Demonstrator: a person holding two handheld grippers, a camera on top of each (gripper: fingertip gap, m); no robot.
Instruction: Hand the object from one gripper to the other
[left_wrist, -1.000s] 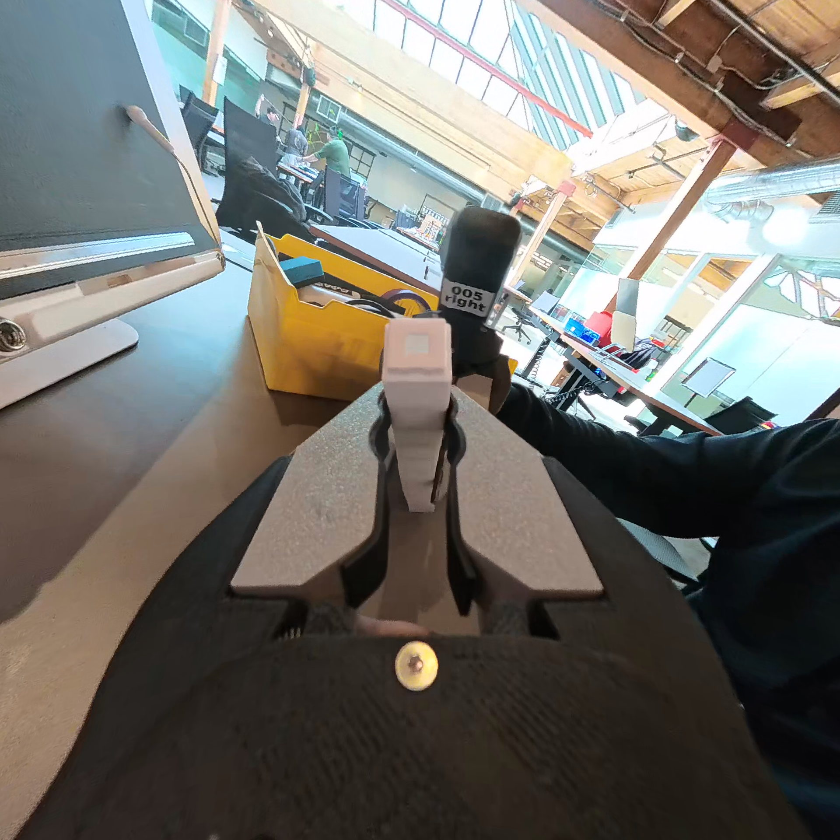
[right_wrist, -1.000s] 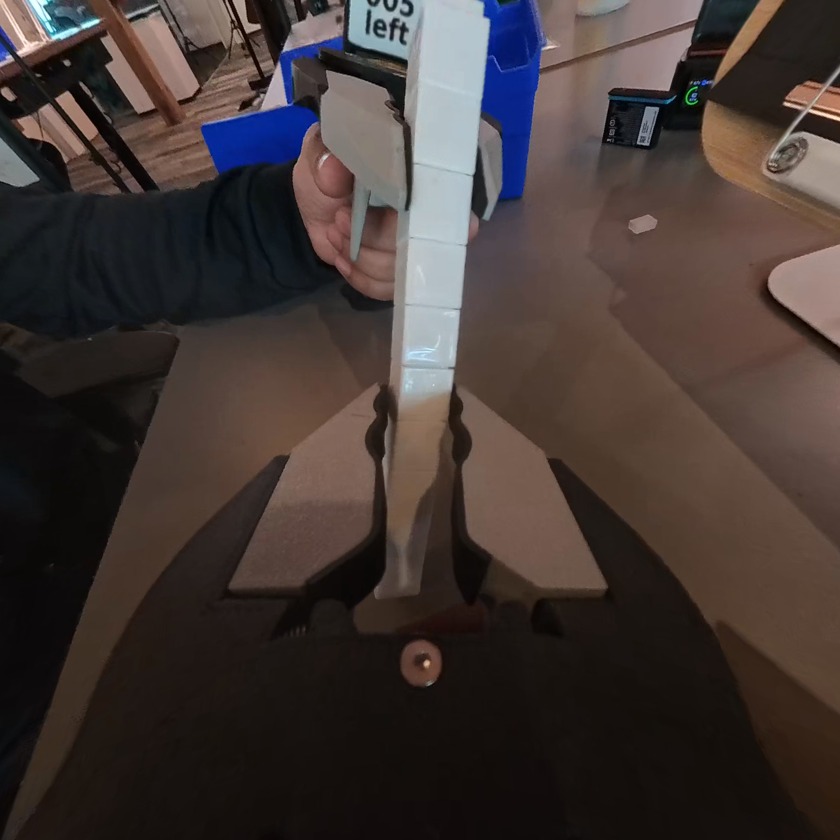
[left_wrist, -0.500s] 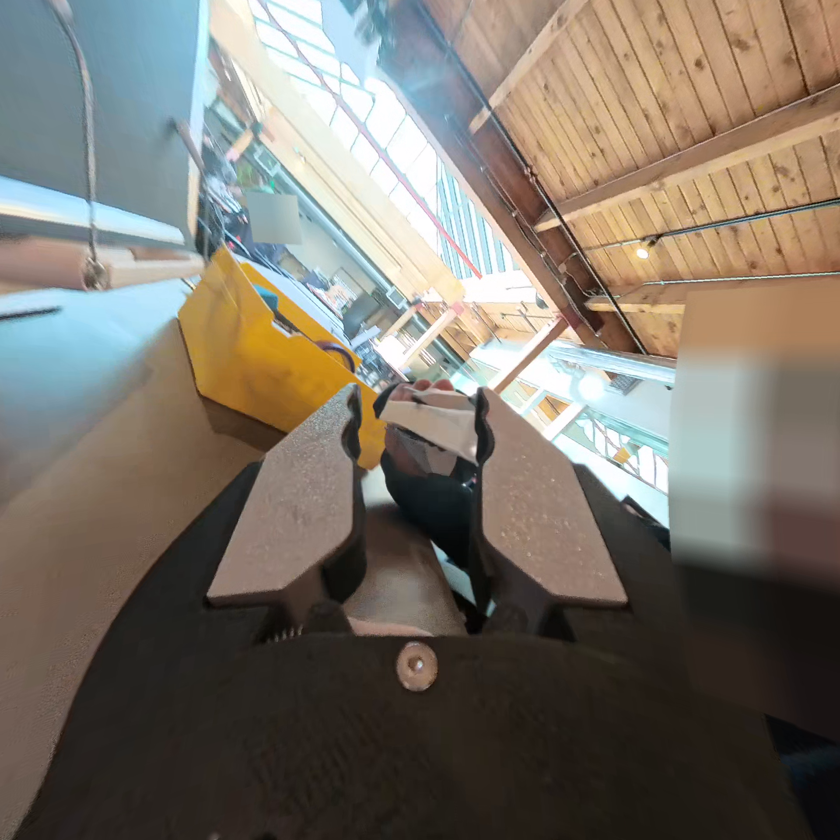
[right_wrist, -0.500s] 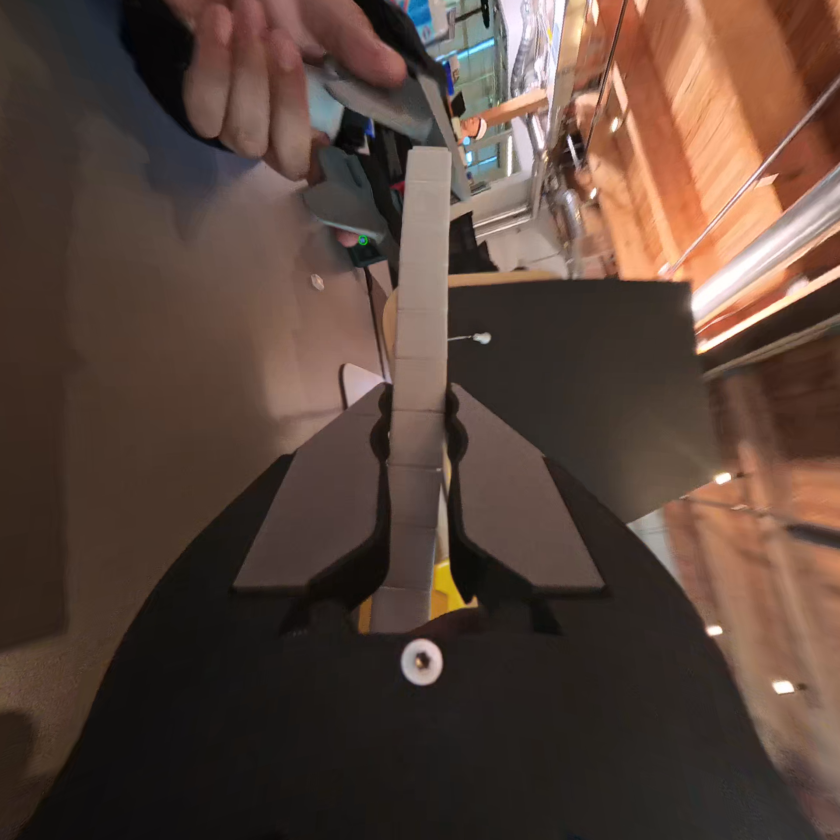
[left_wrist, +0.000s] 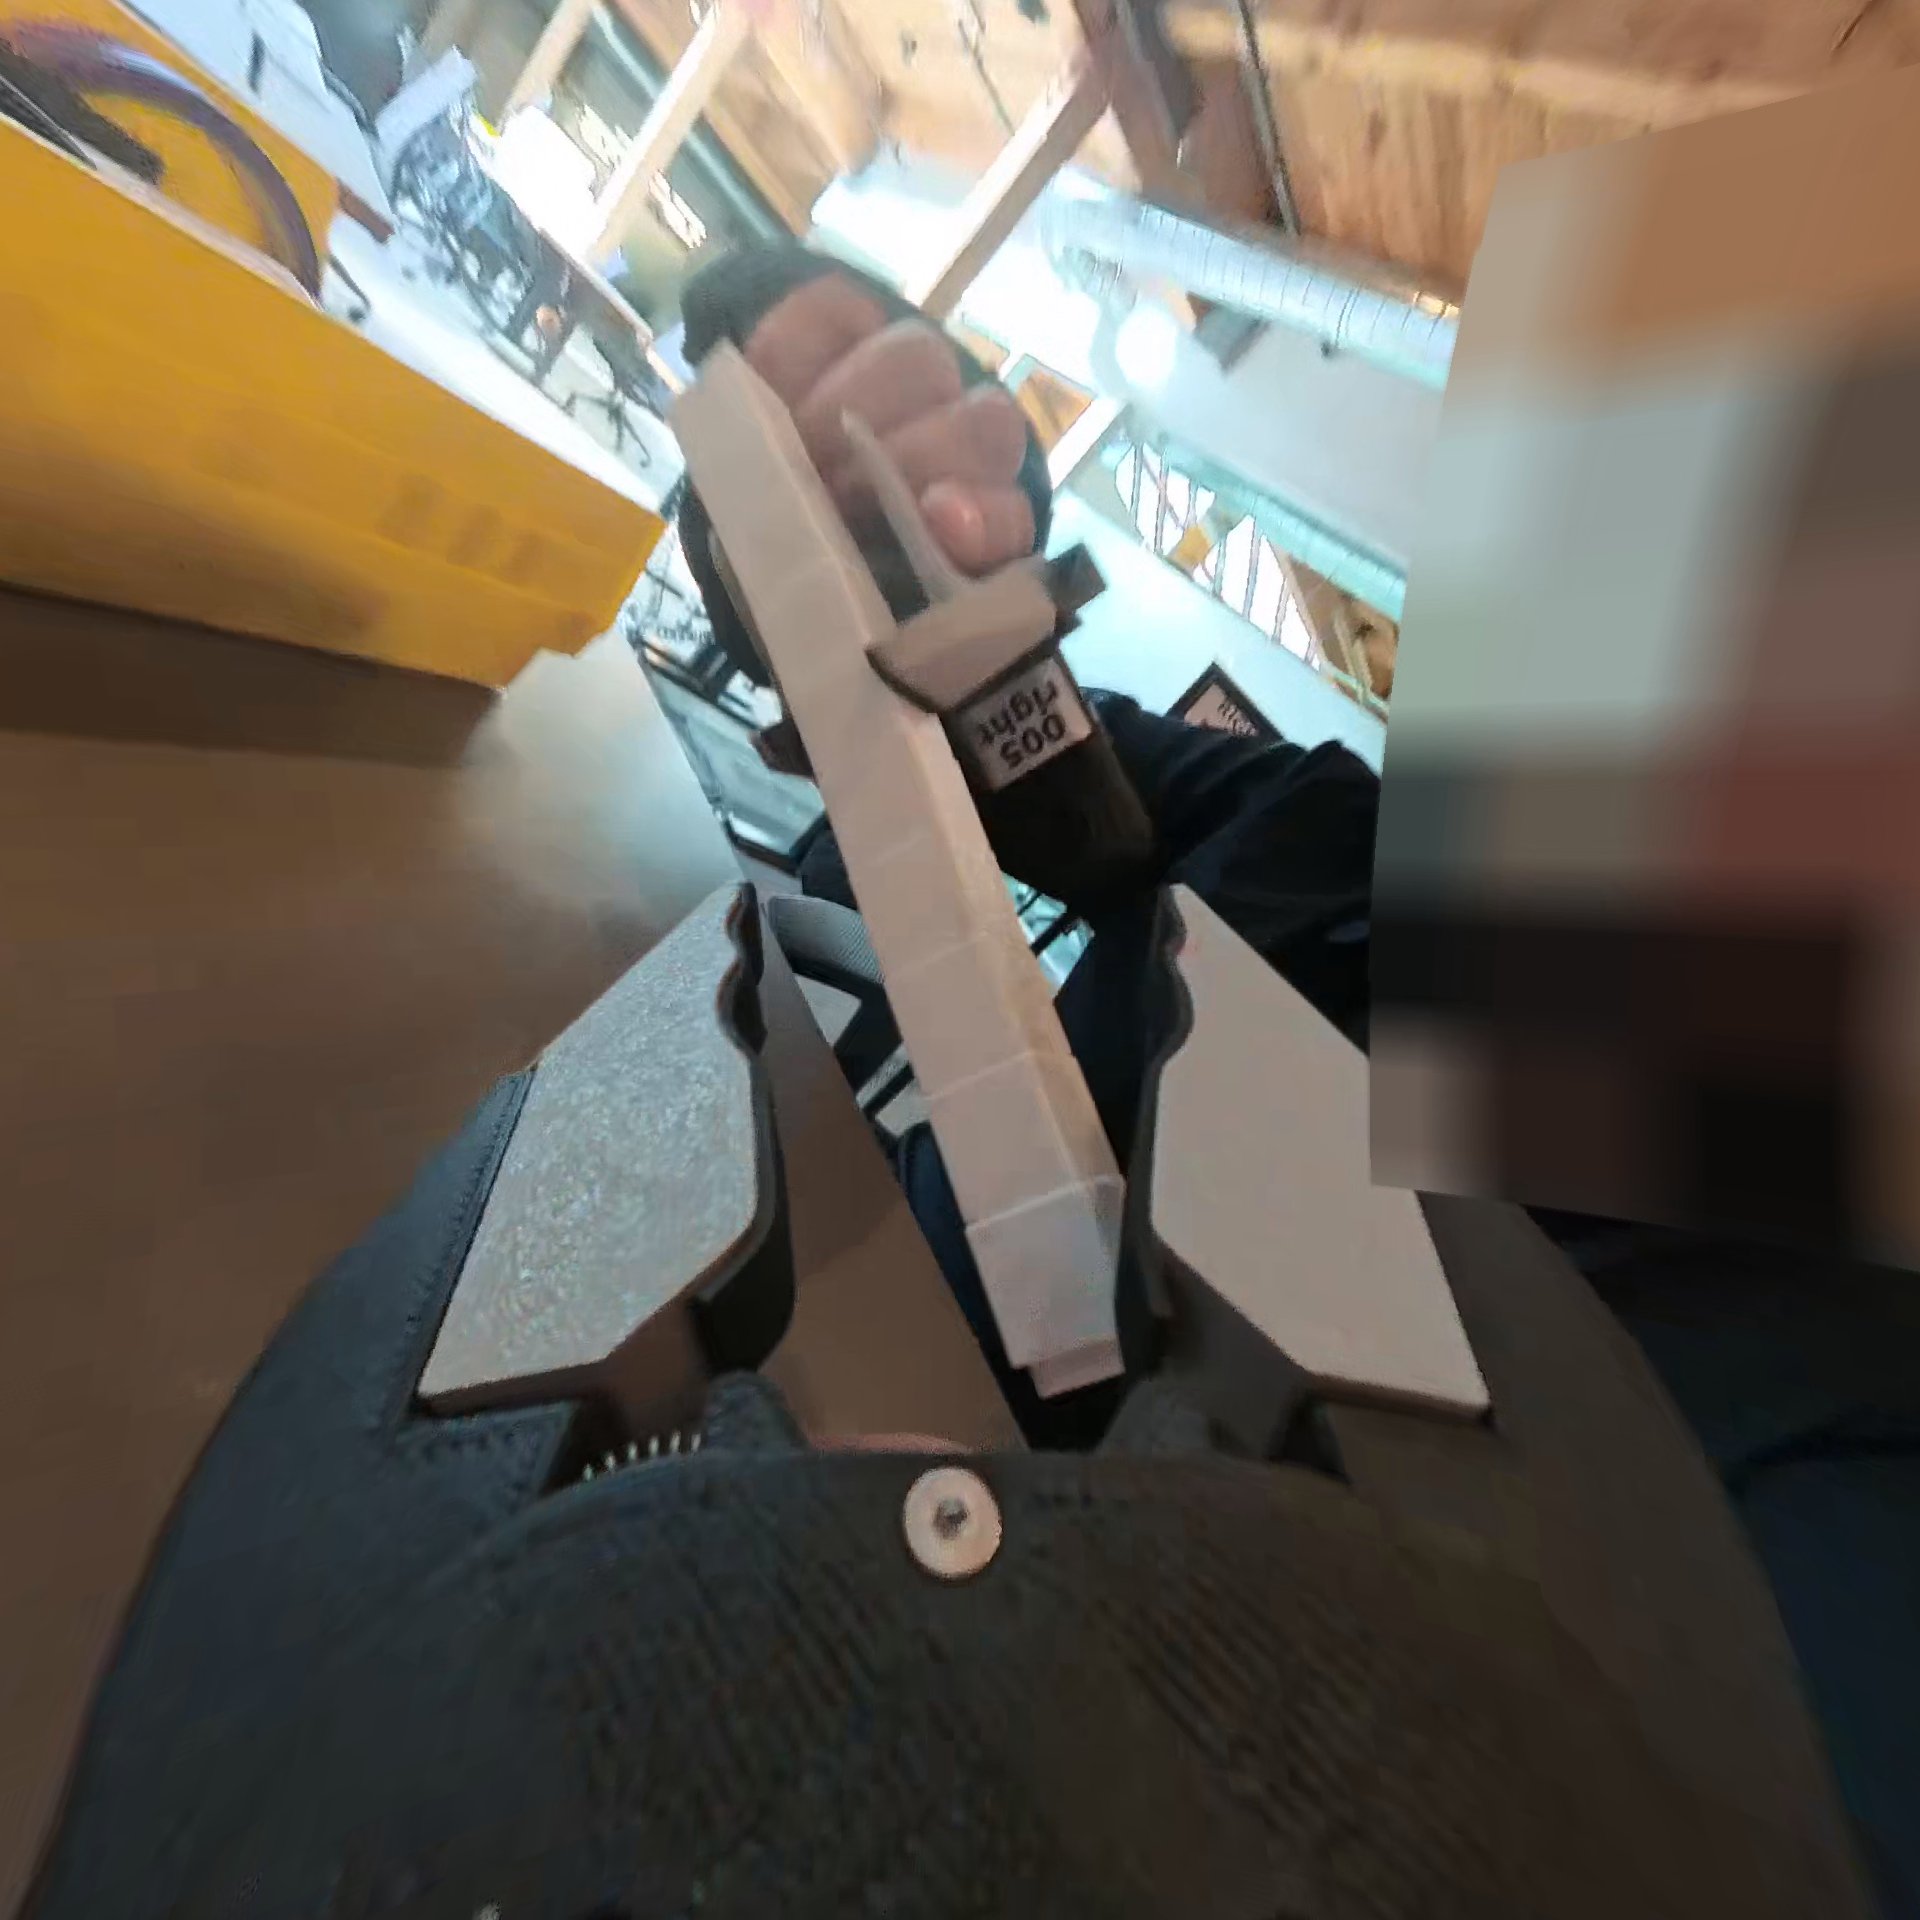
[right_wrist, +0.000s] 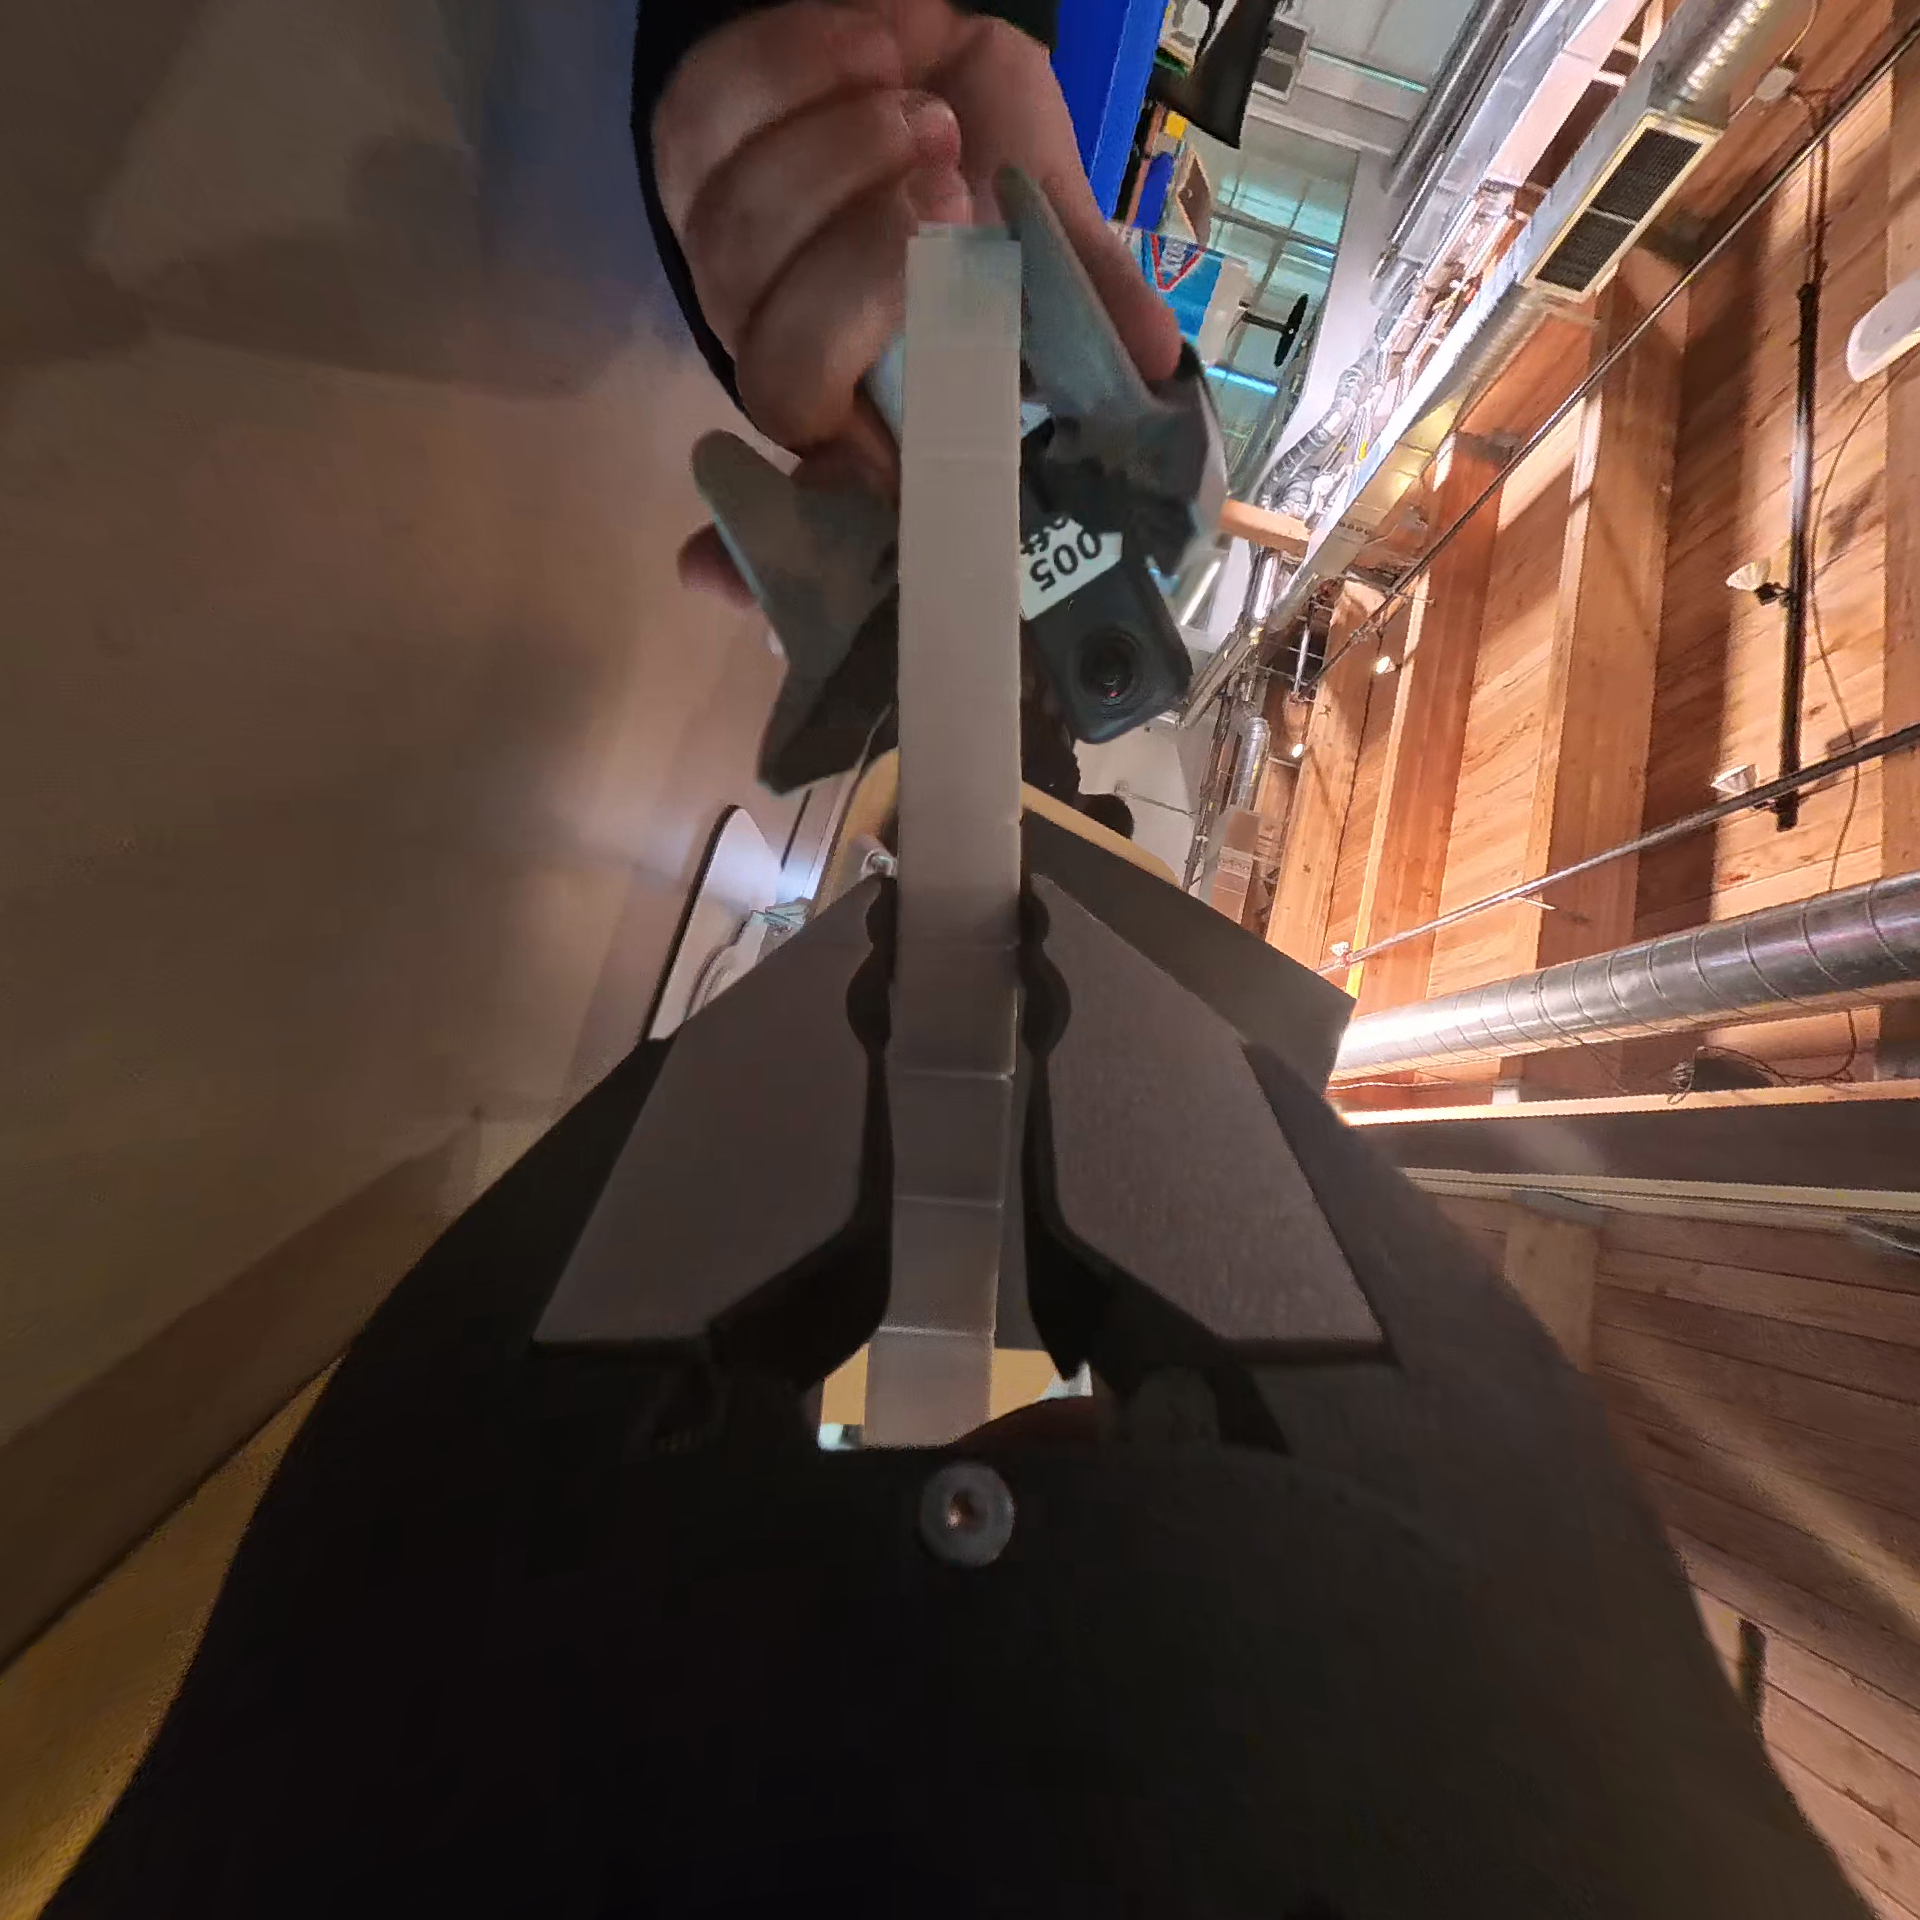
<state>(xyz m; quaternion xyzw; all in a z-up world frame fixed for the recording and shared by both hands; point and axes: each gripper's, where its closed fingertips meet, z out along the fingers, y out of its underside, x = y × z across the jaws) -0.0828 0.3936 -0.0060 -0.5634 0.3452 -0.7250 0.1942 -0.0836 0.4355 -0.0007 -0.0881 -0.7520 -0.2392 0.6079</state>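
Note:
A long white segmented bar (right_wrist: 956, 727) is clamped between the jaws of my right gripper (right_wrist: 956, 904), which is shut on its near part. The bar's far end lies between the spread fingers (right_wrist: 800, 582) of my left gripper (right_wrist: 945, 468), held by a hand. In the left wrist view my left gripper (left_wrist: 956, 935) is open, its jaws wide apart. The bar (left_wrist: 914, 831) runs slanted between them, its end close to the right finger (left_wrist: 1278, 1164). Whether they touch is unclear. The right gripper (left_wrist: 966, 644) grips the bar farther up.
A yellow bin (left_wrist: 208, 468) stands on the brown table (left_wrist: 260, 935) to the left. A dark monitor (right_wrist: 1195, 956) is behind the right gripper, a blue bin (right_wrist: 1117, 104) beyond it. Both views are strongly tilted, showing wooden ceiling and ducts.
One second ago both grippers clamped the bar. The left one opened and let go. Both grippers then tilted, and the bar's end now lies between the left's wide-open jaws.

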